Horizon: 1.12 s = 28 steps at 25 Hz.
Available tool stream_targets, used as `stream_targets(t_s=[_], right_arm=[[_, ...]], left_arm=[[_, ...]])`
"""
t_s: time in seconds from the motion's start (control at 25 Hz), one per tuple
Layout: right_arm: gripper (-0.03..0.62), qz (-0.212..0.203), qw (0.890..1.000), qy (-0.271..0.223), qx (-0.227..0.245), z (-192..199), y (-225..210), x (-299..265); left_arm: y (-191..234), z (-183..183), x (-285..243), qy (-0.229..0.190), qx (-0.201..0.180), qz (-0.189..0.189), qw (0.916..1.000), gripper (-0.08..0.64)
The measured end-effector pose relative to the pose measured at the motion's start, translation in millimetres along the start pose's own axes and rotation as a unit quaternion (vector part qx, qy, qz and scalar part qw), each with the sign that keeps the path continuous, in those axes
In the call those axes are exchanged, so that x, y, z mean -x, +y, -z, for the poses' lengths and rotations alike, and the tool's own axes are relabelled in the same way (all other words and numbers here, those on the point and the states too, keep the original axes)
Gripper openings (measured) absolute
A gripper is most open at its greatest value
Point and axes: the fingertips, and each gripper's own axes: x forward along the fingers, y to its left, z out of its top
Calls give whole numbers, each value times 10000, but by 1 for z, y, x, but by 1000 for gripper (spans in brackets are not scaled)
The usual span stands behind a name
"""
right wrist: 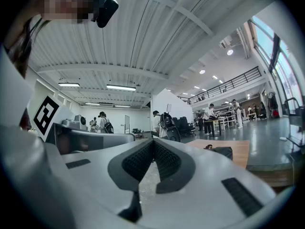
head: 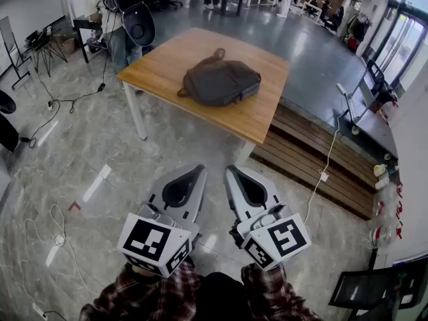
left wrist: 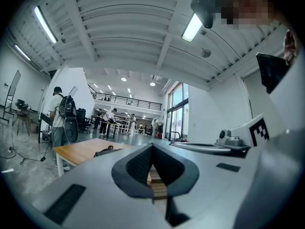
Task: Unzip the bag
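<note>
A dark grey bag (head: 221,80) lies flat on a wooden table (head: 167,65), its handle toward the far side; its zipper is too small to make out. Both grippers hang low over the floor, well short of the table and apart from the bag. My left gripper (head: 199,169) and right gripper (head: 231,170) stand side by side, each shut with nothing in it. In the left gripper view the left gripper (left wrist: 152,146) points past the bag (left wrist: 107,150), which lies left of it. In the right gripper view the bag (right wrist: 220,151) lies right of the right gripper (right wrist: 153,141).
A slatted wooden platform (head: 314,159) runs along the table's right side, with a white cable over it. A person with a backpack (head: 127,12) stands at the table's far left corner. Cables (head: 53,102) trail over the marble floor at left. A desk (head: 368,122) stands at right.
</note>
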Motion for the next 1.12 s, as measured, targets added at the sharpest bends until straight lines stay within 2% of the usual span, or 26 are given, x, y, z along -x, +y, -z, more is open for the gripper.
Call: stream_targets(t_s=[0.24, 0.44, 0.8, 0.96, 1.12], right_arm=[[11, 214, 9997, -71, 9, -2, -10, -70], [11, 355, 9993, 73, -23, 11, -43, -121], [11, 439, 9990, -25, -80, 17, -145, -233], [11, 371, 9993, -6, -14, 9, -194, -299], [11, 373, 9992, -111, 21, -9, -254, -351]], left_arm=[[67, -9, -31, 87, -70, 217, 9997, 6], [119, -2, -69, 124, 32, 207, 9997, 8], [207, 10, -174, 235, 75, 115, 9996, 6], [254, -4, -244, 198, 76, 127, 9997, 8], [284, -22, -318, 178, 18, 213, 9996, 8]])
